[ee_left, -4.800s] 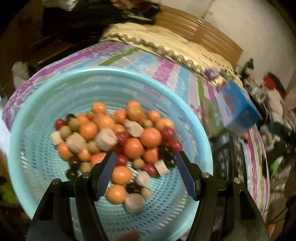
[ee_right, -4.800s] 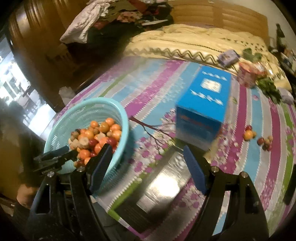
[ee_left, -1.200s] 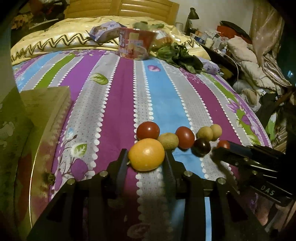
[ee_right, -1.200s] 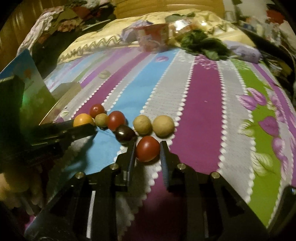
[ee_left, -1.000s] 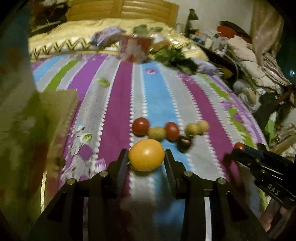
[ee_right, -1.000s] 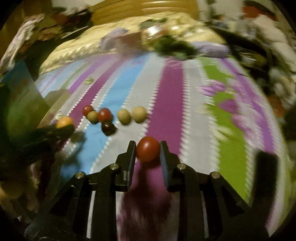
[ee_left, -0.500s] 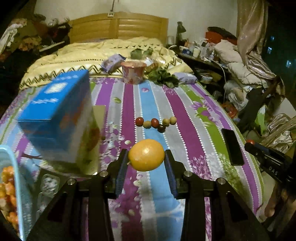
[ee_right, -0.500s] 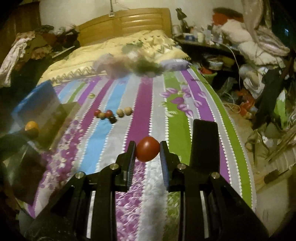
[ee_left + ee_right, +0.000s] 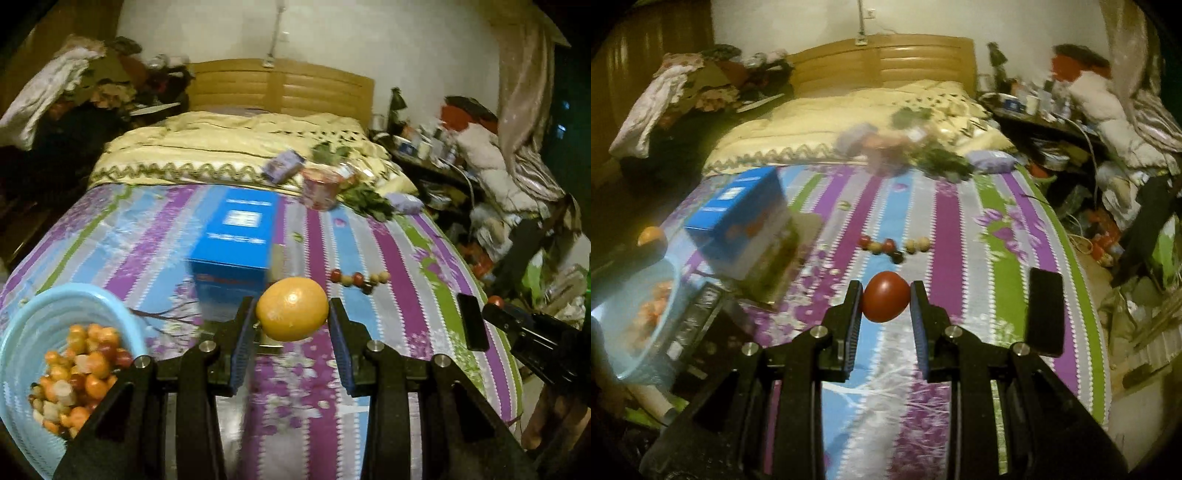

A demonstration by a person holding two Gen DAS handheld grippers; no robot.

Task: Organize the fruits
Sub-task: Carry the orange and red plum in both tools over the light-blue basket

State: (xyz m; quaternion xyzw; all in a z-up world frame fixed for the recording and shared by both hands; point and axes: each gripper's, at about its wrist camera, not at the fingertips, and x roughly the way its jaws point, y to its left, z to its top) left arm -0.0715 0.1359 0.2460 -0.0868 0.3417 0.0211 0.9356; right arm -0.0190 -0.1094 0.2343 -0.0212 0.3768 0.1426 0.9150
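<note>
My left gripper [image 9: 292, 325] is shut on an orange fruit [image 9: 291, 308] and holds it in the air above the striped bedspread. My right gripper [image 9: 885, 301] is shut on a red tomato [image 9: 885, 301], also held up off the bed. A light blue basket [image 9: 22, 339] full of small orange, red and pale fruits sits at the lower left of the left wrist view, and shows blurred in the right wrist view [image 9: 670, 291]. A short row of small loose fruits [image 9: 360, 278] lies on the bedspread further off, seen also in the right wrist view [image 9: 892, 246].
A blue box [image 9: 236, 236] stands on the bed between the basket and the loose fruits. A black phone [image 9: 1044, 311] lies near the bed's right edge. A red cup [image 9: 321, 186], a small packet and leafy greens [image 9: 365, 201] lie at the far end. Clutter beside the bed.
Both grippers have pulled back and up from the row of loose fruits, each still holding its fruit. The left view has swung so the basket now shows at lower left.
</note>
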